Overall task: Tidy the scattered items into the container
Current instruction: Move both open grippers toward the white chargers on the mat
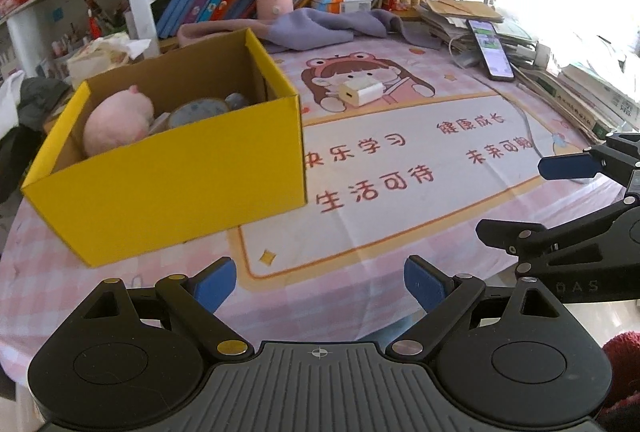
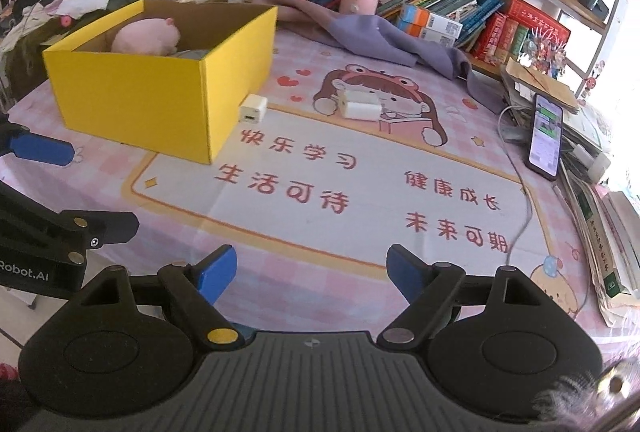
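Both tools hang low over the near edge of the worktop, and there's a broad bare stretch of the printed pink mat between them and the clutter. The left hand-held gripper has its blue pads spread wide with nothing between them; the right hand-held gripper is just the same, fingers apart and unloaded. On the left sits the yellow box, open-topped, its near corner close to the mat's orange border. Inside it, a pink plush toy leans against the left wall, with a round tin beside it and a smaller roundish item behind that, too hidden to name. Out on the mat, a small white charger cube rests just beside the box's right wall, and a second white charger lies on the cartoon girl's face, well apart from the box. The right margin is tight: a phone leans on stacked books, a cable trailing down across the mat. A purple cloth is bunched up along the far edge under the bookshelf.
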A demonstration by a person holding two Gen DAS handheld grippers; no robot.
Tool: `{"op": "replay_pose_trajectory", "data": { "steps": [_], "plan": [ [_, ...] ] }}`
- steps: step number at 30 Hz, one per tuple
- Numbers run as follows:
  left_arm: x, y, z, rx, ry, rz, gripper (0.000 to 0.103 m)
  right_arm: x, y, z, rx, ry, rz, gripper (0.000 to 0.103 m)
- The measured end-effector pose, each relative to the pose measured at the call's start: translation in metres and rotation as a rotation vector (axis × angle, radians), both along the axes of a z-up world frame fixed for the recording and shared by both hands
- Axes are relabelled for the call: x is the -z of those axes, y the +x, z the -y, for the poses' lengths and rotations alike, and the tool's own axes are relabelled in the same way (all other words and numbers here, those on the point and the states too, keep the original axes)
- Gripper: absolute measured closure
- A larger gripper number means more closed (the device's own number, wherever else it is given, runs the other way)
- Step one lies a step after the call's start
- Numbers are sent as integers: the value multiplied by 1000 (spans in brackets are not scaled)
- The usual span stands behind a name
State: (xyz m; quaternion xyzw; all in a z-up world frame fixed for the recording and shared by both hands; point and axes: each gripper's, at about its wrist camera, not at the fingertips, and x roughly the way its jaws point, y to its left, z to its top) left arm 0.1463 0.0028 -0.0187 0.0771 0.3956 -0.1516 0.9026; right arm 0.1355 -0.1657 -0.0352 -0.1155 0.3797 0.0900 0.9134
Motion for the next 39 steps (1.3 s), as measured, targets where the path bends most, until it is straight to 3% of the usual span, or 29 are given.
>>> {"op": "replay_pose_trajectory", "data": {
  "steps": [14, 24, 30, 39],
  "plan": [
    [-1, 26, 44, 49, 7, 43, 10, -2, 40, 33, 4, -4, 5, 22],
    [1, 63, 87, 22, 14, 48, 10, -3, 86, 68, -38, 2, -9, 23],
    [4, 91, 112, -48, 46, 57, 10, -1, 122, 101, -49, 40, -1, 23],
    [6, 129, 121, -236, 117, 81, 10, 9, 187, 126, -136, 138, -30, 24]
  ]
}}
